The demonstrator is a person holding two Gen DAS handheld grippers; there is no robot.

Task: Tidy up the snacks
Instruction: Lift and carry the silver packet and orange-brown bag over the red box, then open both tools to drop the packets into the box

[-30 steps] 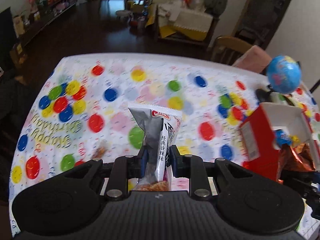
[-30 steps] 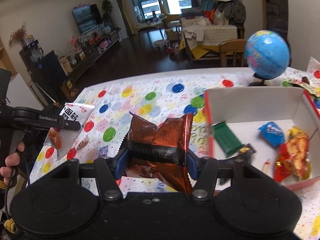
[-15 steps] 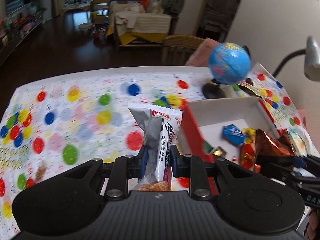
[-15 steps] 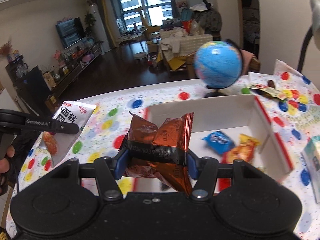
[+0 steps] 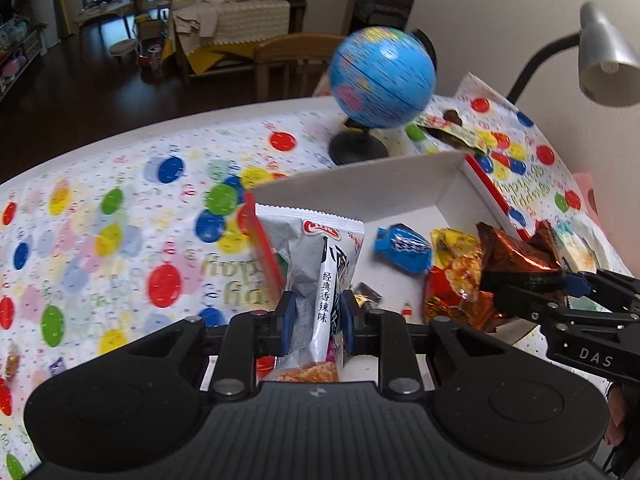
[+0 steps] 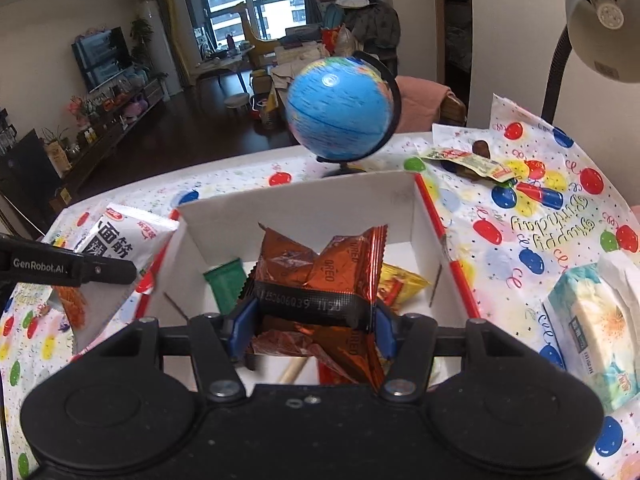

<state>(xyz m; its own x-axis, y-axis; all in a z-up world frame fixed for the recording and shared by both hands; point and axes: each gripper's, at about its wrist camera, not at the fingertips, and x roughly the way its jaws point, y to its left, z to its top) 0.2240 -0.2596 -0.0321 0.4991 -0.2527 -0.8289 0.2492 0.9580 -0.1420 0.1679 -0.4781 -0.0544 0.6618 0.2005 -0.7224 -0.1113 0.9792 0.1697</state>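
Observation:
My left gripper (image 5: 314,318) is shut on a white and grey snack packet (image 5: 320,268) with Chinese print, held upright over the left edge of the box. It also shows in the right wrist view (image 6: 120,236). My right gripper (image 6: 314,320) is shut on a crumpled brown Oreo packet (image 6: 320,276), held over the inside of the white box with red rim (image 6: 304,208). In the left wrist view that packet (image 5: 516,256) hangs over the box's right side. Inside the box (image 5: 360,188) lie a blue packet (image 5: 404,244), a yellow-red packet (image 5: 456,272) and a green packet (image 6: 226,286).
A blue globe (image 6: 340,116) stands just behind the box. A desk lamp (image 6: 600,20) hangs over the right side. A tissue pack (image 6: 596,324) lies at the right on the balloon tablecloth (image 5: 120,220). A small flat packet (image 6: 468,160) lies at the back right.
Both grippers have moved right with their packets. The box now lies right below them, and the Oreo packet has come over its inside.

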